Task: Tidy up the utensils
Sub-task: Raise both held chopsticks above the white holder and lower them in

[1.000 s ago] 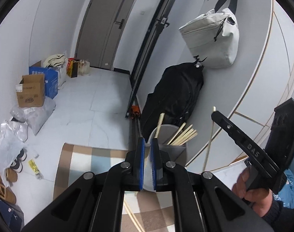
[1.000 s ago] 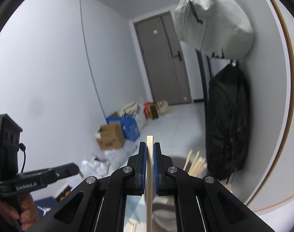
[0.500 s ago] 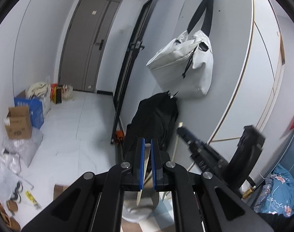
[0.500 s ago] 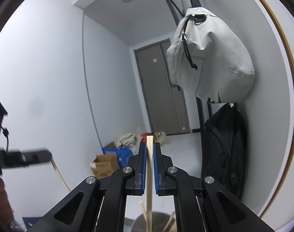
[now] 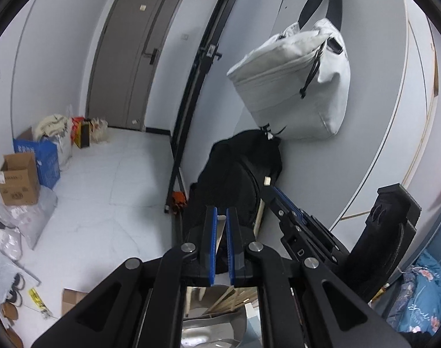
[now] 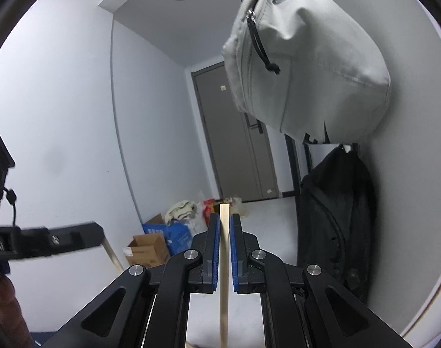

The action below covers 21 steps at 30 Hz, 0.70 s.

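My left gripper (image 5: 221,214) is shut on a pale wooden chopstick (image 5: 219,236) that runs down between its blue pads. Below it, between the gripper arms, a shiny metal holder (image 5: 217,326) shows several wooden chopsticks (image 5: 229,300) standing in it. My right gripper (image 6: 225,220) is shut on another wooden chopstick (image 6: 223,275), held upright along the fingers. In the left wrist view the right gripper (image 5: 274,192) sits to the right with its chopstick tip (image 5: 267,180) sticking up. In the right wrist view the left gripper (image 6: 100,236) enters from the left with its chopstick (image 6: 111,253).
A grey bag (image 5: 295,87) hangs on the wall above a black backpack (image 5: 240,171). Cardboard boxes (image 5: 17,178) and bags line the far left of the white tiled floor. A grey door (image 5: 133,58) stands at the back. Blue floral fabric (image 5: 420,295) lies at the lower right.
Both grippers have lifted and tilted up with their chopsticks; the holder has dropped to the bottom of the left view. The right gripper has come closer to the left one.
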Available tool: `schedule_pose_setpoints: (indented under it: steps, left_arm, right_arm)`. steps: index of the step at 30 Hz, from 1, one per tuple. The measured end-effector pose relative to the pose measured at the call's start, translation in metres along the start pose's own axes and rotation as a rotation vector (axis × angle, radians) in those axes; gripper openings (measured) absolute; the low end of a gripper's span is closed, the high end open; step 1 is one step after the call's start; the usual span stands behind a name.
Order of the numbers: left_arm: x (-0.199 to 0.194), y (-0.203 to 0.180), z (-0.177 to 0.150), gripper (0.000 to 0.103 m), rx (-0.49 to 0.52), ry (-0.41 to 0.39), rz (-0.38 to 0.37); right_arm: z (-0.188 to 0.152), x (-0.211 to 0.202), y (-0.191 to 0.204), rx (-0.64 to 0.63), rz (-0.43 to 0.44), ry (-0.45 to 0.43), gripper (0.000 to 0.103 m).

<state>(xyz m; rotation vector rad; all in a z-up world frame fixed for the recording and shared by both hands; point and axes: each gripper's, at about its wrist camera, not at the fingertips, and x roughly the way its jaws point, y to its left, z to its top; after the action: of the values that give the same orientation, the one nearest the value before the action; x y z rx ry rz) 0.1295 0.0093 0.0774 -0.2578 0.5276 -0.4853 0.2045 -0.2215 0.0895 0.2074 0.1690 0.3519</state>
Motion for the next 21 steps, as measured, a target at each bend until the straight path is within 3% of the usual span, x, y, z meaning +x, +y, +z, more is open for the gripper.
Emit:
schedule_pose_setpoints:
  steps: [21]
  left_arm:
    - [0.028, -0.001, -0.008, 0.002, 0.006, 0.085, -0.042]
  right_arm:
    - [-0.042, 0.006, -0.001, -0.04, 0.024, -0.003, 0.006]
